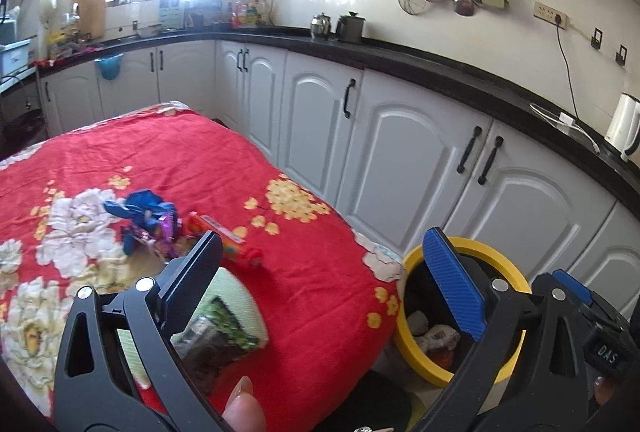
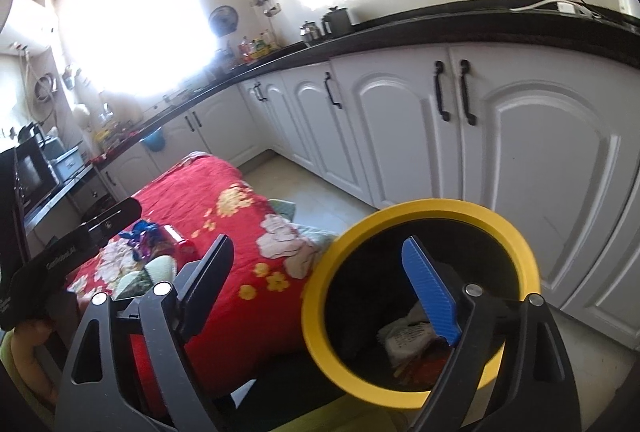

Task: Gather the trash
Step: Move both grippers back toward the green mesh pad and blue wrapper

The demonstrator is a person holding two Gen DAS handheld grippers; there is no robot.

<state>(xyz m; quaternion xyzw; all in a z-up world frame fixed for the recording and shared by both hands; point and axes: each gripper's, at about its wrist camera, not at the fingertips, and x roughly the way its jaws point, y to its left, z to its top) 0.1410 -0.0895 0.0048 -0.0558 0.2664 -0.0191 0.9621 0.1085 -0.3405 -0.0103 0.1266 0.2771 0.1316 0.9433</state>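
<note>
In the left wrist view, the left tongs (image 1: 332, 284) stand open and empty above the red worktop (image 1: 304, 272); a green packet (image 1: 224, 328) lies just beside the left finger (nearest trash). In the right wrist view, the right tongs (image 2: 320, 284) gape empty over the yellow bin (image 2: 320, 344), packet (image 2: 156, 270) far left.

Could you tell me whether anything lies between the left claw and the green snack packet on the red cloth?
Nothing visible does. The left claw is open just above the pale green snack packet on the red floral cloth; the other wrappers lie farther away.
</note>
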